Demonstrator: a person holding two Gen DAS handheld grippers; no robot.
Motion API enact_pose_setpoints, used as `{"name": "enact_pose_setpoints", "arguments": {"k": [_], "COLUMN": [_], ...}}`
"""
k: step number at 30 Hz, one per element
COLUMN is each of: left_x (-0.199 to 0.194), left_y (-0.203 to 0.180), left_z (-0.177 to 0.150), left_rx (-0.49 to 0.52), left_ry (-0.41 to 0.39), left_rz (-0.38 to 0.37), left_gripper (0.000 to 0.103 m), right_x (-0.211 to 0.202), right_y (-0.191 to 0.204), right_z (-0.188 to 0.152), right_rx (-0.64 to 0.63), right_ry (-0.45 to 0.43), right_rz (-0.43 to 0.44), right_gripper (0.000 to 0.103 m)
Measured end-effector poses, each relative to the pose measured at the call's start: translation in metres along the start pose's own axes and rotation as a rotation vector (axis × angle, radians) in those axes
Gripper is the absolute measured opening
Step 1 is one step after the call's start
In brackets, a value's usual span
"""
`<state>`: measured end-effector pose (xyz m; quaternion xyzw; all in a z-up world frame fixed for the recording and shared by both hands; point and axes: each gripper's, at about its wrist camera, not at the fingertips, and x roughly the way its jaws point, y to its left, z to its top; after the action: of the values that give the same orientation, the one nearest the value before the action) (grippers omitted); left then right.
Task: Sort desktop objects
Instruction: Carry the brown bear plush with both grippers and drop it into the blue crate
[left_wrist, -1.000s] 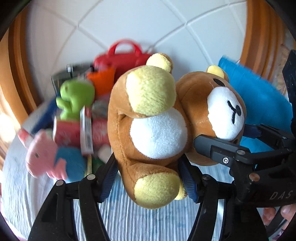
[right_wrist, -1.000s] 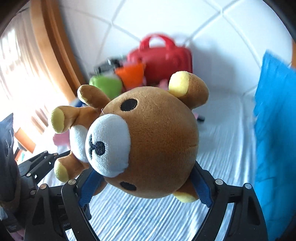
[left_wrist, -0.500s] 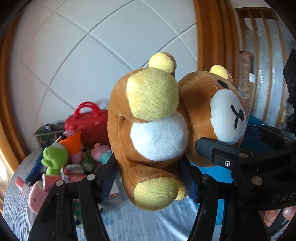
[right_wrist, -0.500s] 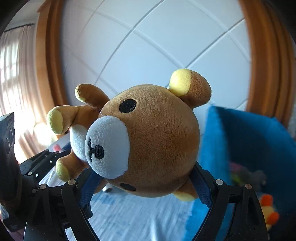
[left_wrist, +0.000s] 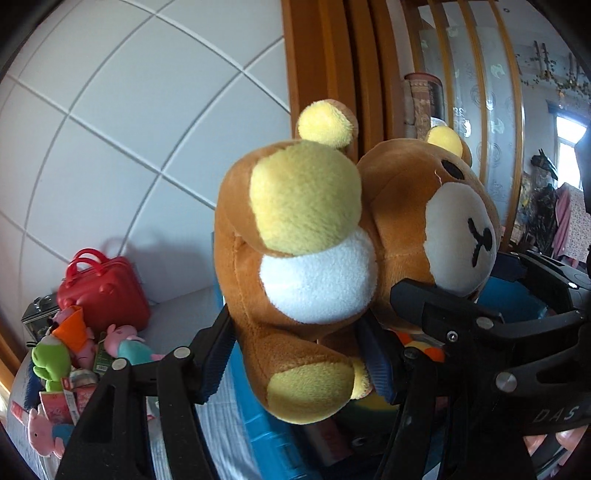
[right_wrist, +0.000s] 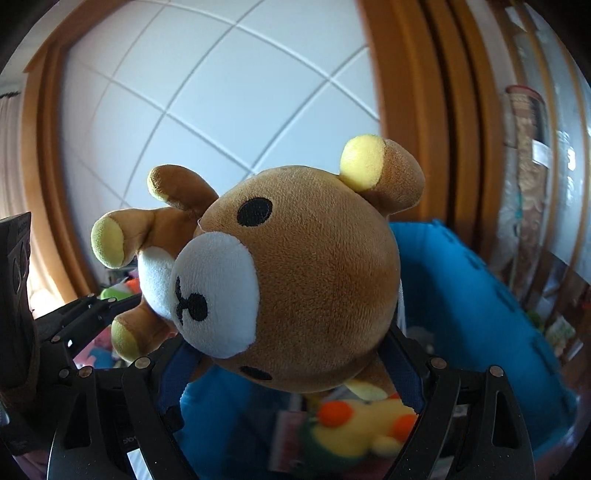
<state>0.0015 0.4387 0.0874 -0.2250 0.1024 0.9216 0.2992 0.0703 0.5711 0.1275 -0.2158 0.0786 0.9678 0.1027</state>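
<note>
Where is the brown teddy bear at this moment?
The brown teddy bear is held in the air between both grippers: the right gripper clamps its head, the left gripper its body, above the blue bin, right of the toy pile.

The teddy bear (right_wrist: 295, 280) blocks most of the blue bin (right_wrist: 480, 295); toys inside are a blur, just a yellow-orange plush (right_wrist: 362, 428). Small packets beside the green toy (left_wrist: 50, 358) are unreadable.

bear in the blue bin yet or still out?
Out. Bear is held in the air by both tongs, above the bin.
</note>
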Motion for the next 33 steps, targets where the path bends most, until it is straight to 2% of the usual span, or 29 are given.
{"name": "enact_pose_setpoints", "arguments": {"k": [6,10,16,24,27,33], "left_x": [0.023,0.038,0.047,0.041,0.026,-0.008], "left_y": [-0.04,-0.063,-0.071,-0.054,-0.042,-0.009], "left_z": [0.009,0.01,0.008,0.002,-0.001,-0.009], "left_rx": [0.02,0.049,0.044,0.007,-0.024,-0.081], "left_ry": [0.052,0.086,0.11,0.102,0.061,-0.019], "left_rz": [-0.023,0.0,0.025,0.074,0.098,0.166], "left_gripper": [0.063,0.064,0.064,0.071,0.071,0.071], "right_x": [0.0,0.001,-0.003,0.004,0.007,0.005], "right_y": [-0.045,-0.068,-0.092,-0.095,-0.096,-0.072], "right_z": [-0.002,-0.01,-0.013,-0.025,-0.027,-0.028], "right_rx": [0.055,0.09,0.115,0.131,0.117,0.075], "right_ry": [0.02,0.017,-0.003,0.024,0.032,0.018], "right_rz": [-0.01,-0.029,-0.108,-0.138,-0.147,-0.135], "right_gripper": [0.094,0.103,0.103,0.103,0.103,0.103]}}
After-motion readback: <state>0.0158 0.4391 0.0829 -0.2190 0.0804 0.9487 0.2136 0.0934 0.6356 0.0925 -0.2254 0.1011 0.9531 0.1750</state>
